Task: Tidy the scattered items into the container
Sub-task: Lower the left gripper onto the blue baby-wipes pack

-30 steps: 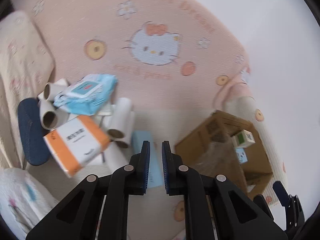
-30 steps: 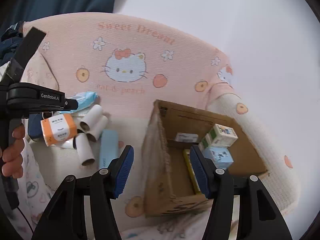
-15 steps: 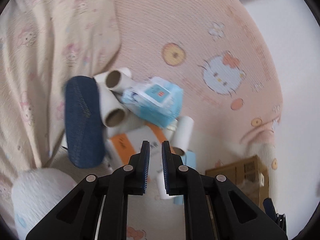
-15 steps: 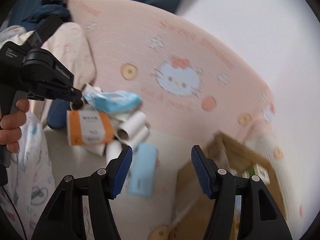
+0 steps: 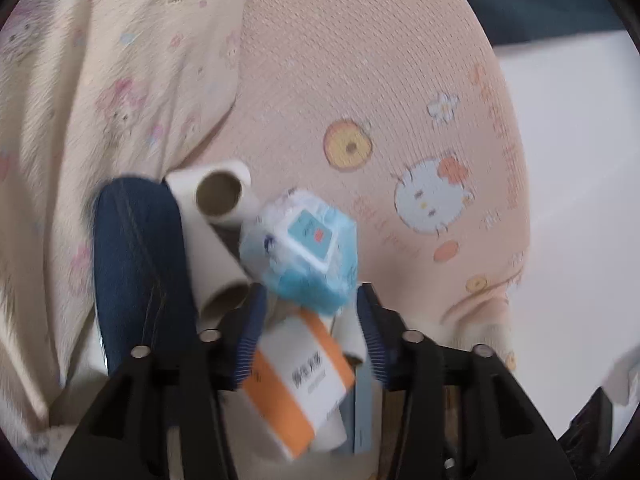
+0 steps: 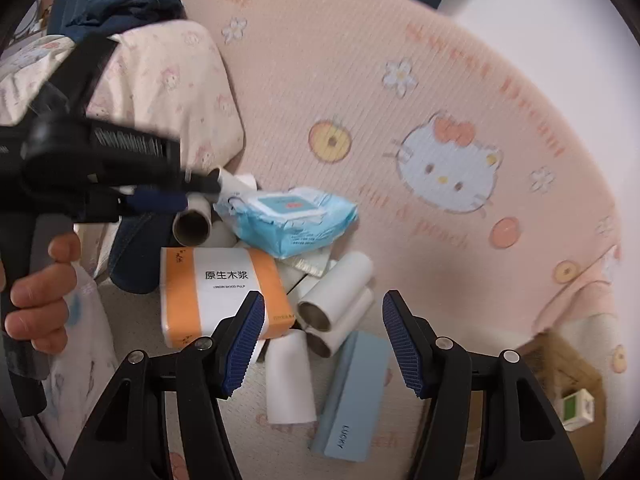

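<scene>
Several items piled on pink cartoon-print blanket (image 6: 360,80); white wall (image 6: 560,20) behind.

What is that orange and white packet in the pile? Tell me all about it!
The orange and white packet is a soft, blocky pack that looks like paper tissues. It has orange ends, a white middle band, and dark printed characters above small words reading virgin wood pulp. It lies flat on the bed with its label facing up, looking unopened. Cardboard tubes crowd its right side, and the blue wipes pack lies just beyond it. Nothing is gripping it.
</scene>
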A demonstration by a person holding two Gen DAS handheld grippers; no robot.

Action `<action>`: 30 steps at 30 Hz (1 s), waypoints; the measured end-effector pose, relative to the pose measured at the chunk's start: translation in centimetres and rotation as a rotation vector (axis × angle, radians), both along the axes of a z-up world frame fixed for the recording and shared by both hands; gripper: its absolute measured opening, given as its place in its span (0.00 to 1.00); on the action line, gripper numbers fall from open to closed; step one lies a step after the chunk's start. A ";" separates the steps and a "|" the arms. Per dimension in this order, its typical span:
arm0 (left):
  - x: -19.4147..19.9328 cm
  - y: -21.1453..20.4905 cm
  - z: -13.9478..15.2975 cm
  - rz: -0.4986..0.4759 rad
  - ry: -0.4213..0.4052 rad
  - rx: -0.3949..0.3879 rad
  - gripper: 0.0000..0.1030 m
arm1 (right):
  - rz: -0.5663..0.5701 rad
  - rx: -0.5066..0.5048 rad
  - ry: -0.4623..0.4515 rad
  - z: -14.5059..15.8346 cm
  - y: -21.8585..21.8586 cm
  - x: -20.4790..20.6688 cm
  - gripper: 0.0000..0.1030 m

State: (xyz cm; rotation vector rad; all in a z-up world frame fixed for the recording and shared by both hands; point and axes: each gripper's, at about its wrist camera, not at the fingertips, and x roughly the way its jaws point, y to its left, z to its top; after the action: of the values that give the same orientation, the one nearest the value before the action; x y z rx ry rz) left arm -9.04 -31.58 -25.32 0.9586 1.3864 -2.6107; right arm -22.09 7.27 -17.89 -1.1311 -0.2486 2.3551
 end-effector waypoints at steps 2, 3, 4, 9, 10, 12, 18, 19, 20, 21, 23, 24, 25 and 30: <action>-1.3 -0.4 -0.4 0.002 -0.019 0.009 0.51 | -0.009 -0.037 -0.010 -0.5 1.3 -0.9 0.57; -2.2 -0.6 -0.8 -0.012 -0.031 0.034 0.51 | -0.015 -0.051 -0.010 -0.6 1.9 -1.3 0.57; -2.8 -0.8 -1.0 -0.025 -0.037 0.058 0.51 | -0.024 -0.066 -0.008 -0.7 2.5 -1.6 0.57; -5.0 -0.2 -1.7 -0.046 -0.116 0.059 0.51 | -0.082 -0.201 0.003 -0.6 7.4 -3.9 0.57; -5.3 0.0 -1.7 -0.047 -0.124 0.050 0.51 | -0.090 -0.235 0.005 -0.6 8.2 -4.3 0.57; -6.4 0.3 -1.6 -0.056 -0.145 0.062 0.52 | -0.114 -0.338 0.007 -0.8 10.4 -5.3 0.58; -7.2 -0.2 -2.8 0.011 -0.188 0.167 0.55 | -0.183 -0.567 -0.003 -1.8 16.1 -8.7 0.58; -7.0 -0.3 -2.9 0.015 -0.185 0.173 0.55 | -0.185 -0.578 -0.016 -2.0 16.6 -9.2 0.58; -7.0 -0.3 -2.9 0.013 -0.184 0.171 0.55 | -0.184 -0.585 -0.032 -2.2 17.1 -9.9 0.58; -6.9 -0.2 -2.9 0.010 -0.182 0.165 0.55 | -0.177 -0.598 -0.053 -2.5 17.6 -10.6 0.58; -6.9 0.1 -3.3 -0.003 -0.188 0.174 0.55 | -0.178 -0.617 -0.086 -3.1 18.5 -11.9 0.58; -6.9 0.2 -3.8 -0.010 -0.202 0.195 0.55 | -0.180 -0.624 -0.101 -3.4 18.9 -12.4 0.58; -6.9 0.3 -4.5 -0.012 -0.230 0.229 0.55 | -0.180 -0.636 -0.114 -3.7 19.2 -12.9 0.58; -6.9 0.1 -5.5 0.038 -0.220 0.297 0.56 | -0.206 -0.753 -0.136 -5.4 20.8 -14.5 0.58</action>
State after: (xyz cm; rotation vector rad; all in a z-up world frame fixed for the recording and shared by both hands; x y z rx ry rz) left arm -15.92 -31.52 -30.84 1.1953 1.7392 -2.2294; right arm -36.62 28.05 -23.28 -1.5529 0.7363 2.2256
